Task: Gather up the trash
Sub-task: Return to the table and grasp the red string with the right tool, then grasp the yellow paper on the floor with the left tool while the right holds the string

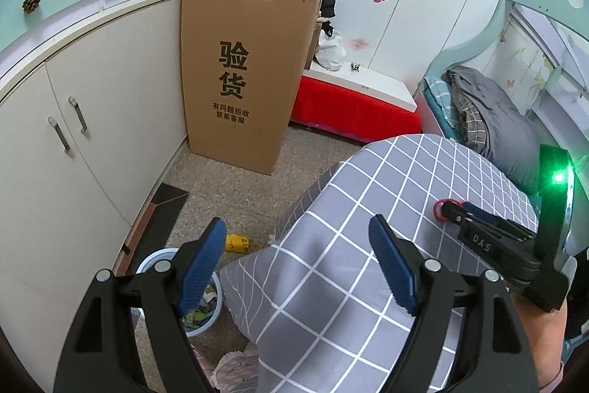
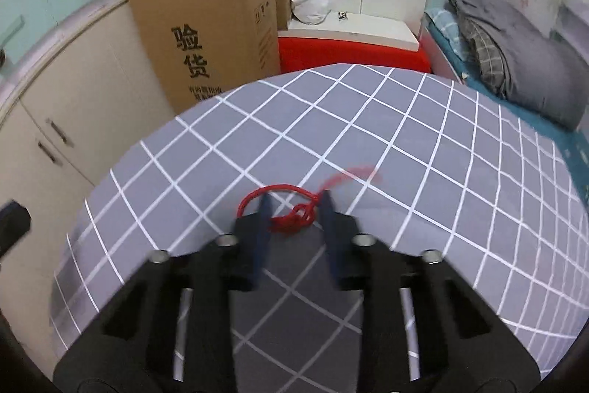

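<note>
Grey bedding crossed by thin white lines covers the bed [image 2: 368, 135], a smooth, taut sheet that fills the near field of both views. On it, right between the tips of the right gripper [image 2: 294, 205], lies the red string [image 2: 291, 216]: a thin cord bunched into a small knot between the blue pads, with a loop arching left over the left finger and a blurred tail trailing up and to the right. Its long run lies roughly across the gap, so a squeeze would likely catch the knot. The jaws stand partly apart around it, and I cannot tell whether they have it pinched. The left gripper [image 1: 298, 238] hangs wide open and empty off the bed's left edge, well away from the string, so the right one is the nearer. Below the left one, on the speckled floor, stands a pale blue bin [image 1: 217, 312] with scraps in it, and just beyond it a crumpled yellow wrapper [image 1: 237, 243]. Farther off, a tall cardboard box [image 1: 243, 69] leans by cream cabinets [image 1: 92, 120].
</note>
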Tool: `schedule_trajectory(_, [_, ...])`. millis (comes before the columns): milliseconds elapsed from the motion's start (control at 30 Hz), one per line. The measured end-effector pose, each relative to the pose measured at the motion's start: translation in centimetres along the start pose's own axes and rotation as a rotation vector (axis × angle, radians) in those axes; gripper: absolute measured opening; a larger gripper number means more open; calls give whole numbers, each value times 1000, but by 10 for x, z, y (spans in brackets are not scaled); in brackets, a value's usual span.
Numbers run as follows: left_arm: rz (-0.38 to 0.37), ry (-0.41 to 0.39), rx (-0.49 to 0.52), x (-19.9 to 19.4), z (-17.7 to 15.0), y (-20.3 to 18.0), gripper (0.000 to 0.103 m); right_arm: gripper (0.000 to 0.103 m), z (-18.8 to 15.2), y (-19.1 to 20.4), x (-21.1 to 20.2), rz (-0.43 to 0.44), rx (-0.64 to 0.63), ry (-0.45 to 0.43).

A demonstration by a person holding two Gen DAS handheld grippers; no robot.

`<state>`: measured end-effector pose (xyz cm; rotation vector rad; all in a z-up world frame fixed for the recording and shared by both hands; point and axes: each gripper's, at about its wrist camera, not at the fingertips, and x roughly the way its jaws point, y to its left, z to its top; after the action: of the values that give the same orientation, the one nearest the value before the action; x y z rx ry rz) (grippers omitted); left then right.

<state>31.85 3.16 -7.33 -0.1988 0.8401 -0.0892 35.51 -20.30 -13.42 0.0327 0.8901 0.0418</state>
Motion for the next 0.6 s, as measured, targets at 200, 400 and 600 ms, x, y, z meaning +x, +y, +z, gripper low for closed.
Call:
schedule_trajectory(200, [3, -1, 1, -23, -6, 1, 78, 7, -16, 10, -36, 133, 42, 3])
schedule_trajectory(400, [18, -36, -8, -86, -25, 13, 78, 7, -30, 57, -102, 268, 5, -55])
schedule_trajectory(600, [72, -101, -23, -164, -42, 36, 78, 7, -49, 124, -169, 383, -75, -109])
